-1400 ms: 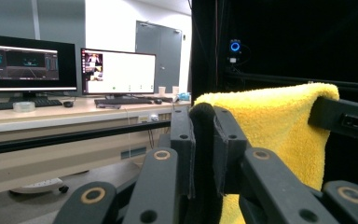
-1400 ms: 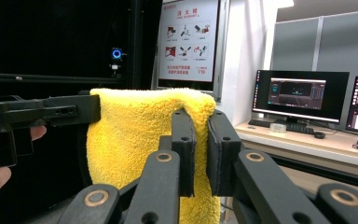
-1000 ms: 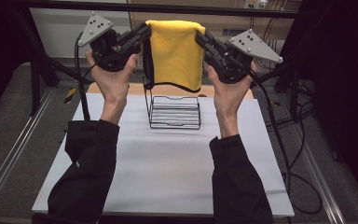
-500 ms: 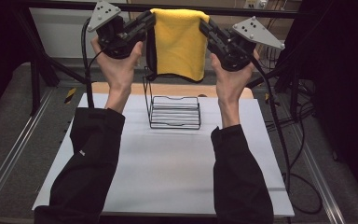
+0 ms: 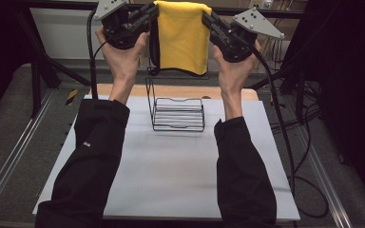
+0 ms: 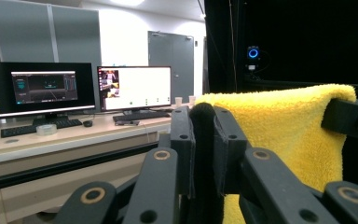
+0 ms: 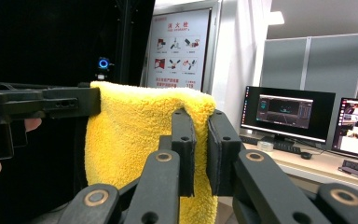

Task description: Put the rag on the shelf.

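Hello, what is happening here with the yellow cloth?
A person holds a tool in each hand. The left tool and the right tool each grip one top corner of a yellow towel, jaws shut on it. The towel hangs stretched between them, high above a wire rack on the table.

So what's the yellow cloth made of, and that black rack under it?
The cloth looks like soft, fuzzy fabric, maybe microfibre or terry: its surface is nubbly and matte, and it hangs limp between the left gripper and right gripper. The rack looks like thin metal wire with a black coating: slim, stiff rods bent into shape. Exactly which metal can't be told.
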Demonstrator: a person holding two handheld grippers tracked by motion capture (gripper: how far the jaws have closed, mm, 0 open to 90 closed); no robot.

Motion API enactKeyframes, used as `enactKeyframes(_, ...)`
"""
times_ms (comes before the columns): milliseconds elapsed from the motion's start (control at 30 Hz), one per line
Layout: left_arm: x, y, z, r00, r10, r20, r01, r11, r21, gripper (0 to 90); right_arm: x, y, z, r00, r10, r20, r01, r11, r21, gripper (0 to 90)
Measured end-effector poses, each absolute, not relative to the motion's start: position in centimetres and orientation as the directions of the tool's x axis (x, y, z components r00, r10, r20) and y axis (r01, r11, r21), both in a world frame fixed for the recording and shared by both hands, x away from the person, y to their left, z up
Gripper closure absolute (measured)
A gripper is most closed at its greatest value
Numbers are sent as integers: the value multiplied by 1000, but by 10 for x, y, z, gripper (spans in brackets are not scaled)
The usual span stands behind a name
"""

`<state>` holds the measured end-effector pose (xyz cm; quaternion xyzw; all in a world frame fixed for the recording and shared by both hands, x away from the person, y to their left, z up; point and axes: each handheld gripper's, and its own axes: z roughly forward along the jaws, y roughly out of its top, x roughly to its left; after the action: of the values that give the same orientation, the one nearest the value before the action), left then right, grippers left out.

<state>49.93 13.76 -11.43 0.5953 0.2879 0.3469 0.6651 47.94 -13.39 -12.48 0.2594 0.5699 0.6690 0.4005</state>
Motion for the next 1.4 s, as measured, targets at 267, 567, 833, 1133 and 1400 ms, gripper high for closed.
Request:
enactKeyframes(267, 513, 139, -125, 581, 813, 39, -113, 33, 993, 800, 502, -132, -131, -540, 833, -120, -225, -5, 974, 834)
enactKeyframes(567, 519, 144, -142, 574, 818, 38, -89, 15, 996, 801, 517, -127, -148, -554, 823, -125, -195, 18, 981, 834)
enactKeyframes(833, 521, 147, -162, 583, 812, 39, -64, -2, 998, 800, 521, -128, -167, -570, 814, -111, -161, 22, 987, 834)
enactKeyframes(1133, 517, 148, -189, 611, 790, 50, -23, -46, 999, 800, 517, -133, -190, -589, 801, -108, -104, 57, 993, 831)
enactKeyframes(1400, 511, 151, -198, 631, 774, 48, -6, -58, 998, 799, 508, -134, -200, -602, 792, -101, -79, 67, 995, 829)
